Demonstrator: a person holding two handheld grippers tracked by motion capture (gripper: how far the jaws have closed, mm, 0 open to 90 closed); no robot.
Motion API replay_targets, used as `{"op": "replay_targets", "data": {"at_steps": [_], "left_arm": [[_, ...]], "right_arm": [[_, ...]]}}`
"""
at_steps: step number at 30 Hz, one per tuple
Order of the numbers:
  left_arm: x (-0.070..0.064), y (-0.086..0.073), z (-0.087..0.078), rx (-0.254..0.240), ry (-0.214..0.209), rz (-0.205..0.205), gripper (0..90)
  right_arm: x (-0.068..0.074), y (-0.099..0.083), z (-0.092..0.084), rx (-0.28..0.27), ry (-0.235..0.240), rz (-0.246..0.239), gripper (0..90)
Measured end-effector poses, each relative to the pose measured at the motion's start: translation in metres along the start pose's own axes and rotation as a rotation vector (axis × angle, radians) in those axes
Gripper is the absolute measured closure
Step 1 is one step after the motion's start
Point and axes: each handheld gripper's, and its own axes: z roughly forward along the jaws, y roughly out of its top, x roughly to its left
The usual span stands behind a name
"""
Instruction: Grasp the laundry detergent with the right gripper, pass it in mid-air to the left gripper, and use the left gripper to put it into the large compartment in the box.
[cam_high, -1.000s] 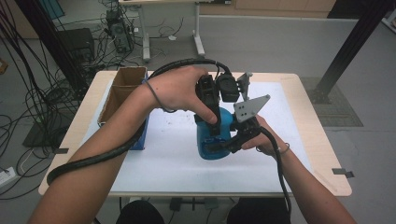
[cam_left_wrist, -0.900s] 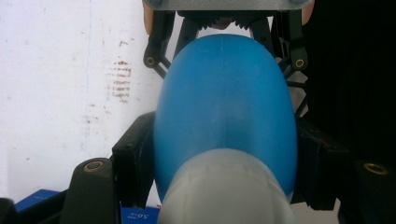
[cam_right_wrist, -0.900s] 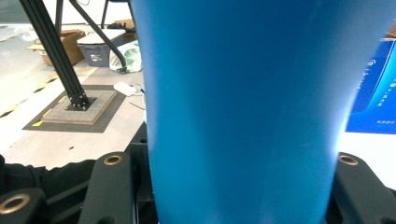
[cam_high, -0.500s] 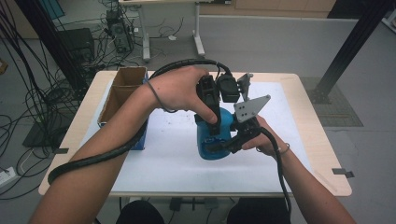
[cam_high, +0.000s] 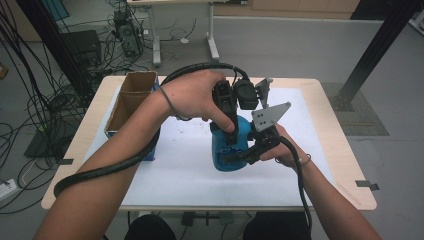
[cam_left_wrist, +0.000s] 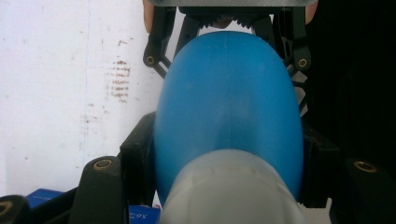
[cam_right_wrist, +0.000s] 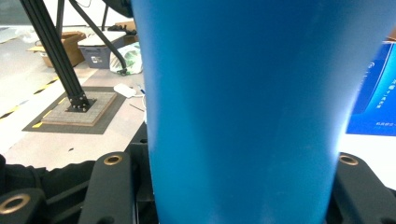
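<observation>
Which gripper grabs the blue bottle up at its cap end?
The left gripper, coming down from above beside the whitish cap. The right gripper clamps the blue bottle lower, from the side.

One blue plastic bottle (cam_high: 227, 150) with a whitish cap, two black two-jaw grippers clamped on it, one open brown cardboard box (cam_high: 131, 100) left of the bottle, one white table mat (cam_high: 175, 165)

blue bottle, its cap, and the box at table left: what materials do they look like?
Blue bottle: likely moulded plastic, matte, going by the faint seam line and soft sheen. Cap: whitish, translucent-looking plastic, slightly ribbed; blurred, so unsure. Box: brown corrugated cardboard with open flaps and a printed blue side. Both grippers clamp the bottle: left gripper from above, right gripper from the side.
</observation>
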Motion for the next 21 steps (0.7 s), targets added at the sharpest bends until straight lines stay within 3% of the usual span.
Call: {"op": "replay_targets", "data": {"at_steps": [21], "left_arm": [[-0.0011,-0.0001,-0.0022,-0.002,0.01,0.008,37.7]], "right_arm": [[0.0002,0.0017,-0.0009,0.0,-0.01,-0.007,43.9]]}}
